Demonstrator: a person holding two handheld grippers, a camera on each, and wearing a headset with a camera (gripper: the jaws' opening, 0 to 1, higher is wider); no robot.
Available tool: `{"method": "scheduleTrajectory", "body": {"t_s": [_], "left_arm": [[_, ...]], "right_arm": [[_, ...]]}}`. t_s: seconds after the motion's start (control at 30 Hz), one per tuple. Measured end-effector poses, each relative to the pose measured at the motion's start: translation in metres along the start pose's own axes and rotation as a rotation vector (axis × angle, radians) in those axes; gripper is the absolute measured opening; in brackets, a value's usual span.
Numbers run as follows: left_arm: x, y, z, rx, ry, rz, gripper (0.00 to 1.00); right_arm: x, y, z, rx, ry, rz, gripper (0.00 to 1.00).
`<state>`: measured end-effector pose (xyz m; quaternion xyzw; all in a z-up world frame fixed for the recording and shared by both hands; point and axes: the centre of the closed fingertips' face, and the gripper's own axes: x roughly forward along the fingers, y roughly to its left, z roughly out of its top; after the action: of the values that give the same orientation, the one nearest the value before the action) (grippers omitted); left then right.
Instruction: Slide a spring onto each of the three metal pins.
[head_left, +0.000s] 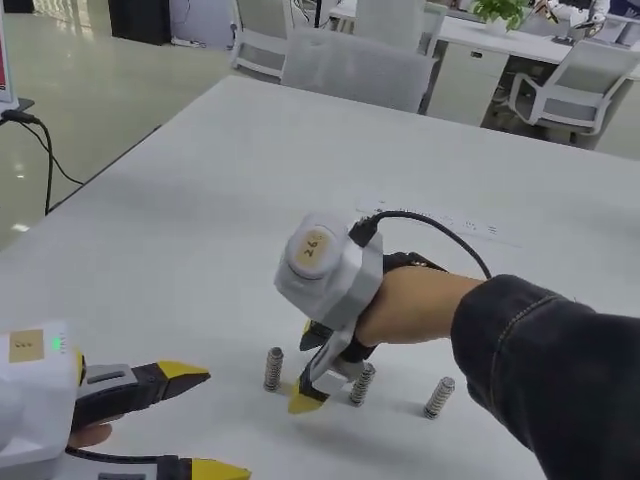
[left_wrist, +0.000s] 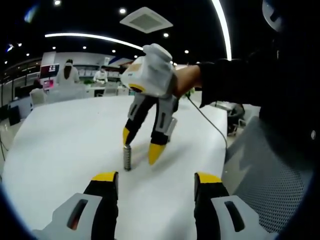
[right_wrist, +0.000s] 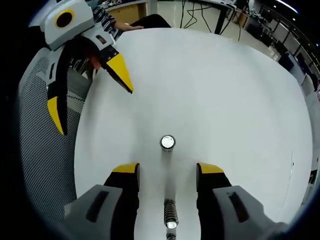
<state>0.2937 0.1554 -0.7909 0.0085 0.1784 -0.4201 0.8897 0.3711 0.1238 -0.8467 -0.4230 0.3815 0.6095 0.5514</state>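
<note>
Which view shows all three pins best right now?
The head view: all three pins stand in a row under the right gripper, each looking coiled. The right gripper view looks down on two; the left gripper view shows one, beside the right gripper's jaw.

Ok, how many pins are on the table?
3, in a row: one pin left of the right gripper, one just right of its tips, one farther right. All carry springs.
</note>
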Motion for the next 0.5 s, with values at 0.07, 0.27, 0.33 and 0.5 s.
{"method": "scheduleTrajectory", "body": {"t_s": [0.07,0.27,0.33,0.5], "left_arm": [[0.001,-0.001,0.000,0.002,0.001,-0.003,0.56],[0.002,-0.001,0.001,0.005,0.004,-0.007,0.57],[0.002,-0.001,0.001,0.005,0.007,-0.008,0.57],[0.003,-0.001,0.002,0.007,0.010,-0.011,0.57]], "right_arm": [[-0.001,0.000,-0.001,0.003,-0.008,-0.006,0.46],[-0.005,-0.002,-0.004,0.029,-0.033,-0.027,0.55],[-0.008,-0.002,-0.004,0.036,-0.043,-0.032,0.57],[-0.013,-0.003,-0.004,0.057,-0.074,-0.045,0.64]]}}
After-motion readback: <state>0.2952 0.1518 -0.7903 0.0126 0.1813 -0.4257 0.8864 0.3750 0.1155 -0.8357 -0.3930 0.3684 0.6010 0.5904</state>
